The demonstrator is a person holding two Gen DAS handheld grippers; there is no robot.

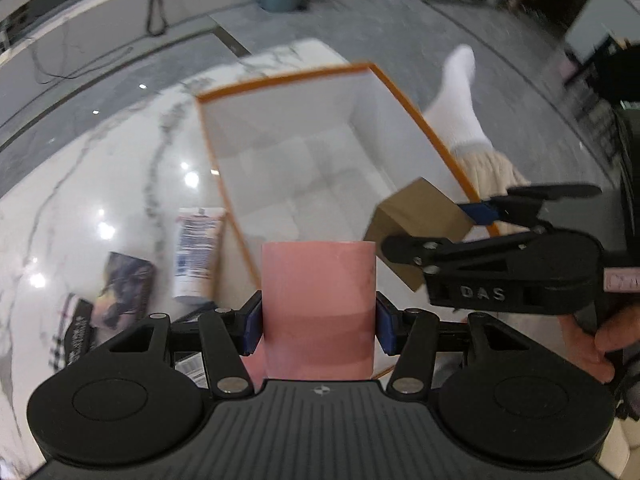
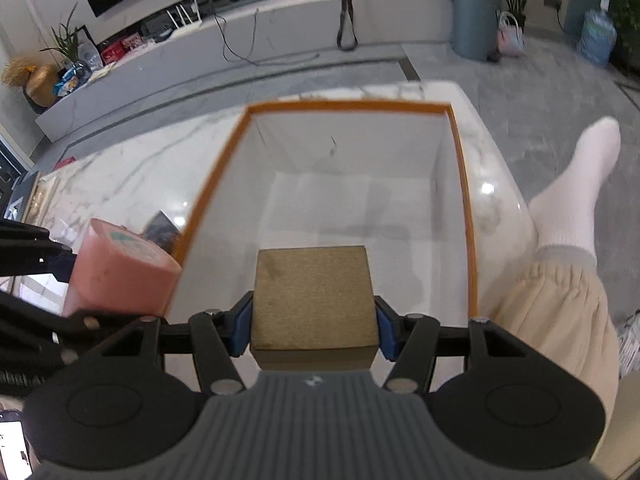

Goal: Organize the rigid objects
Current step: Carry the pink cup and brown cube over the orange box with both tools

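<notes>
My left gripper (image 1: 319, 330) is shut on a pink cylinder (image 1: 319, 304) and holds it over the near edge of the orange-rimmed white box (image 1: 420, 118). The cylinder also shows in the right wrist view (image 2: 120, 272), left of the box rim (image 2: 344, 107). My right gripper (image 2: 314, 330) is shut on a tan cardboard box (image 2: 314, 300) and holds it above the open white box. In the left wrist view the right gripper (image 1: 432, 232) comes in from the right with the tan box (image 1: 420, 216).
On the marble table (image 1: 80, 184) left of the box lie a white tube (image 1: 196, 252), a dark picture card (image 1: 124, 288) and a plaid packet (image 1: 74, 336). A person's leg in a white sock (image 2: 576, 184) is right of the table.
</notes>
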